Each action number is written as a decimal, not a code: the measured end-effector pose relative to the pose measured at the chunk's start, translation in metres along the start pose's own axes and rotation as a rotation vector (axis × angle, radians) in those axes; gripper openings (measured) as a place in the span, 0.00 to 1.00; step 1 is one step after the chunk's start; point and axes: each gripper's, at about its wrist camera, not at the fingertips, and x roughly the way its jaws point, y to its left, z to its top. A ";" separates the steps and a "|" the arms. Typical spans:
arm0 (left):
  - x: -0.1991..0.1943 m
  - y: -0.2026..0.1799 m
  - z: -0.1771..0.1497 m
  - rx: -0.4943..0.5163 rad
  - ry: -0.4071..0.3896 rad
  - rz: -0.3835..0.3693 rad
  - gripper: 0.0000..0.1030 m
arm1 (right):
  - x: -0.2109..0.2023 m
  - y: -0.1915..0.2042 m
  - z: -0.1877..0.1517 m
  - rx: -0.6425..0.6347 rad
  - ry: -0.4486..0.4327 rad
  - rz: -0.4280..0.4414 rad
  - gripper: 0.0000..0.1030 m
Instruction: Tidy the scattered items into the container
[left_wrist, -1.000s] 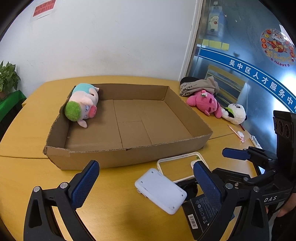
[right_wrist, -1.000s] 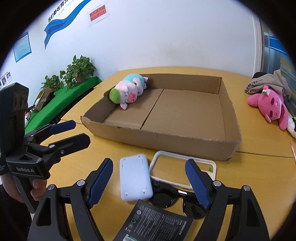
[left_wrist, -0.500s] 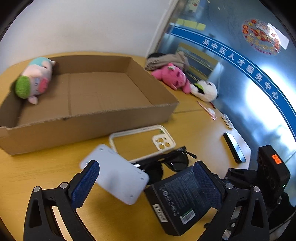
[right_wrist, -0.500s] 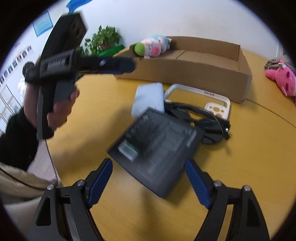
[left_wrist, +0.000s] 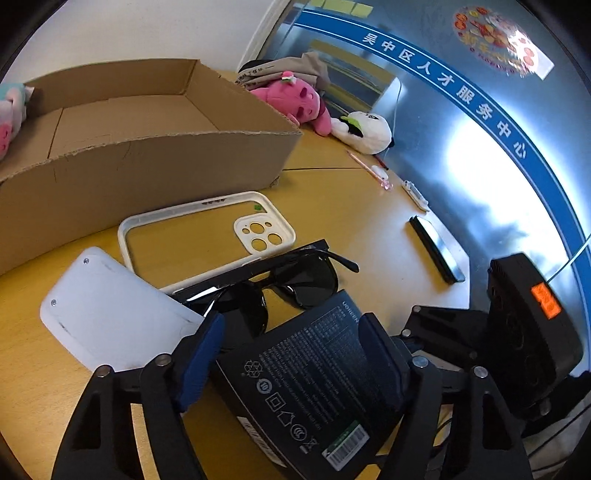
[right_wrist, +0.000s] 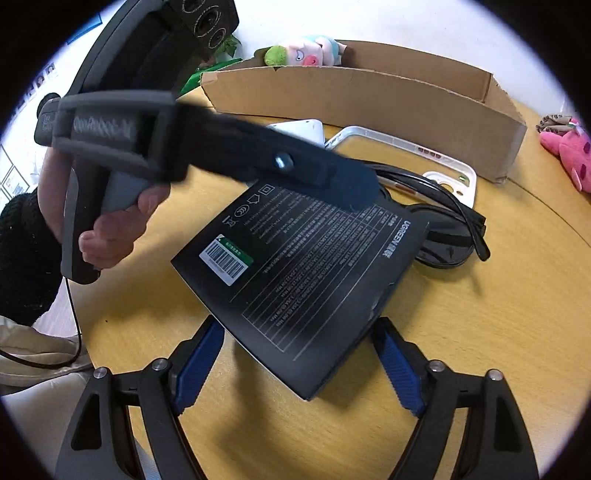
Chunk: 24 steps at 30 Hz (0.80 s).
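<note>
Your left tool (left_wrist: 291, 356) is gripping the black box (left_wrist: 314, 376) — both blue pads are pressing against its two sides, and the box is lying on the yellow surface (left_wrist: 354, 206) at the near edge of the pile. Your right tool (right_wrist: 297, 363) is sitting spread wide, its pads either side of the box's near corner and not touching it. The sunglasses (left_wrist: 280, 280) are lying just behind the box, partly under it, and are overlapping the cream phone case (left_wrist: 207, 232). The white pad (left_wrist: 107, 314) is lying beside them, touching the case's edge. The cardboard tray (left_wrist: 147, 162) is standing just beyond the case — the pig toy (right_wrist: 306, 51) is lying inside it at the far corner. The pink toy (left_wrist: 299, 99) and the panda toy (left_wrist: 365, 131) are resting on the surface past the tray's end.
</note>
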 end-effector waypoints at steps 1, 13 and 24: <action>0.000 -0.001 -0.001 0.002 0.004 0.006 0.72 | 0.000 0.000 -0.001 0.002 -0.002 0.001 0.83; -0.023 0.009 -0.021 -0.003 0.015 0.084 0.69 | 0.004 0.025 -0.004 -0.024 -0.015 0.024 0.83; -0.039 0.027 -0.036 -0.056 0.012 0.064 0.67 | 0.007 0.038 -0.005 -0.089 -0.008 0.001 0.81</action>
